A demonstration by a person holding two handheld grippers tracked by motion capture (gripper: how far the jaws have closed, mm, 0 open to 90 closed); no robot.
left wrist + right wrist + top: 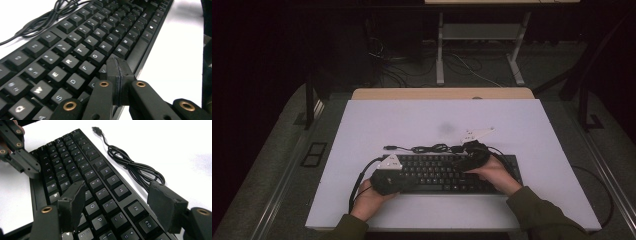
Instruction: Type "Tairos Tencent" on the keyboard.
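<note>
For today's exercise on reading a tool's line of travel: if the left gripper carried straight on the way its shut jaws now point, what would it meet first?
Most likely the keyboard. The left gripper, jaws shut, points down at the bottom letter row near the spacebar, so a key there comes first, though whether it already touches is unclear.

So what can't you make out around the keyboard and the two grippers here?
- High view: key legends on the keyboard are too small and dim.
- Left gripper view: whether the shut left gripper touches a key; its own tips hide the contact.
- Right gripper view: the keyboard's near end is cut off by the bottom edge, behind the open right gripper.
</note>
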